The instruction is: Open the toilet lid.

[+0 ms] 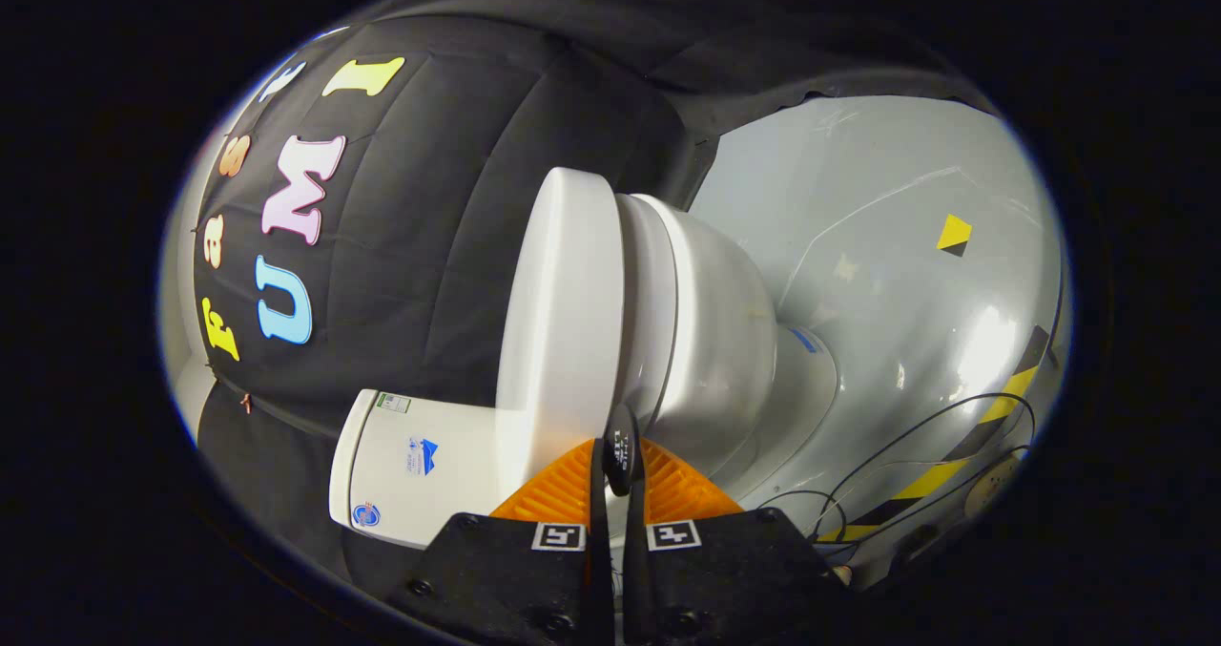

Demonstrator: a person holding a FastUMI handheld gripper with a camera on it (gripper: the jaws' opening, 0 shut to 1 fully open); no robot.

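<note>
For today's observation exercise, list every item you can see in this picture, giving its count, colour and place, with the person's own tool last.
Toilet lid: one, white, just ahead of the claw, lying against the bowl.
Toilet bowl: one, white, beside the lid, base on the floor.
Cistern: one, white, with stickers, against the black cloth wall.
Floor: one, pale grey, beyond the bowl.
Floor marker: one, yellow and black, on the floor.
Hazard tape: one strip, yellow and black, on the floor.
Cables: several, black, by the tape.
Claw: one, fingers close together near the lid's edge.

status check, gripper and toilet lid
Gripper fingers closed together, gripping nothing. Toilet lid down on the bowl, just ahead of the fingers. Cables on the floor beyond.
</note>
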